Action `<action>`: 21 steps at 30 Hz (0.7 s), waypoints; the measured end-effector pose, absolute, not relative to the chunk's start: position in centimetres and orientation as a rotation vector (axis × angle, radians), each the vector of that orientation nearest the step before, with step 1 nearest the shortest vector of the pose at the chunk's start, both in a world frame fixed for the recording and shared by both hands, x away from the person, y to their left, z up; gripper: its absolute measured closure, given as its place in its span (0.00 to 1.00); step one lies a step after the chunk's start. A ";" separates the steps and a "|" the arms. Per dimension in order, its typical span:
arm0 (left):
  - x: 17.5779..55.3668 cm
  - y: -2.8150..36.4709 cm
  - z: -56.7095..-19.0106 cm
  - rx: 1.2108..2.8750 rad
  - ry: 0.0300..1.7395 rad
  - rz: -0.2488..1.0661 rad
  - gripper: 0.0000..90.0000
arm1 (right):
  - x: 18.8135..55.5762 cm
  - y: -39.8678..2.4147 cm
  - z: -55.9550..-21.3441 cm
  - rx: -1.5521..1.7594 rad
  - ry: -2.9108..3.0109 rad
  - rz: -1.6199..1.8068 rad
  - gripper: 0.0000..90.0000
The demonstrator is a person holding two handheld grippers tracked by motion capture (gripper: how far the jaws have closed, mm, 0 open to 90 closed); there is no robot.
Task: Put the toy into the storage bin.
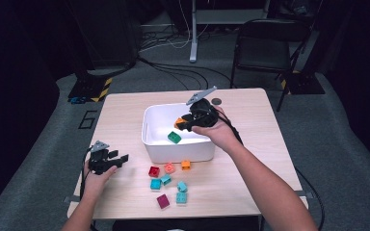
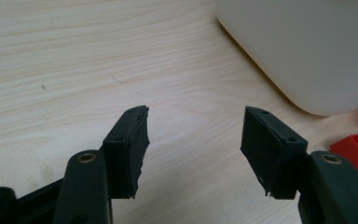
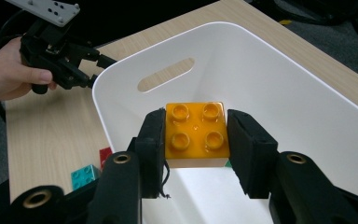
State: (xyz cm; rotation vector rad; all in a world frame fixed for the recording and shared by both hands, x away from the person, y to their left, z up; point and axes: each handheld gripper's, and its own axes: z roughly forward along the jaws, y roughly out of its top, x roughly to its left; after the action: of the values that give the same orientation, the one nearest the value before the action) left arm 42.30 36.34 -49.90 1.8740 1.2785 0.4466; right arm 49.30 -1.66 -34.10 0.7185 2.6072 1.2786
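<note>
At the left edge of the table (image 1: 125,103), the left gripper (image 1: 117,159) rests low over the bare wood in the person's left hand (image 1: 96,180). Its jaws stand apart with nothing between them; in the left gripper view the pads (image 2: 130,149) frame plain wood grain, with the rounded corner of the white bin (image 2: 307,51) up to their right and a red block (image 2: 356,151) at the right edge.

Toward the middle, a cluster of loose blocks lies on the table just in front of the bin: a red one (image 1: 154,171), a salmon one (image 1: 169,168) and a small orange one (image 1: 186,164) nearest the bin wall, then teal ones (image 1: 155,183) and a dark pink one (image 1: 163,201) closer to the person.

The white bin (image 1: 150,126) stands at the centre of the table. A green block (image 1: 174,137) lies on its floor.

Further right, the right gripper (image 1: 182,124) hangs over the open bin, held in the person's right hand (image 1: 219,132). Its jaws are clamped on an orange block (image 3: 196,133), studs facing the camera in the right gripper view, one pad (image 3: 151,140) pressed against each side. The block is above the bin's inside, clear of its floor.
</note>
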 end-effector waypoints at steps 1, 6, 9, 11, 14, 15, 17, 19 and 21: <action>42.3 36.3 -49.9 1.872 1.279 0.447 0.46 | 49.6 -1.3 -34.2 0.716 2.604 1.283 0.65; 42.4 36.4 -49.9 1.871 1.279 0.442 0.46 | 50.5 -0.1 -34.7 0.716 2.602 1.287 0.65; 42.4 36.4 -49.9 1.871 1.281 0.442 0.46 | 51.1 0.5 -35.1 0.718 2.603 1.282 0.65; 42.4 36.4 -49.9 1.875 1.280 0.439 0.46 | 51.4 0.9 -35.3 0.721 2.602 1.275 0.65; 42.4 36.4 -50.0 1.870 1.280 0.442 0.46 | 51.9 1.4 -35.6 0.714 2.597 1.270 0.65; 42.4 36.4 -50.0 1.870 1.280 0.442 0.46 | 52.1 1.5 -35.7 0.722 2.601 1.266 0.65; 42.4 36.4 -50.0 1.870 1.279 0.442 0.46 | 52.5 1.7 -35.9 0.723 2.596 1.262 0.65; 42.5 36.4 -50.0 1.871 1.280 0.442 0.46 | 52.9 2.0 -36.1 0.734 2.591 1.260 0.65; 42.5 36.4 -50.0 1.877 1.279 0.436 0.46 | 53.2 2.2 -36.4 0.736 2.589 1.256 0.65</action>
State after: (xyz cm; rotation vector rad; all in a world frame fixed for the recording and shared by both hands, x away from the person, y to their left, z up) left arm 42.47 36.42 -49.98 1.8770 1.2789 0.4356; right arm 53.24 2.23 -36.41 0.7361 2.5889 1.2560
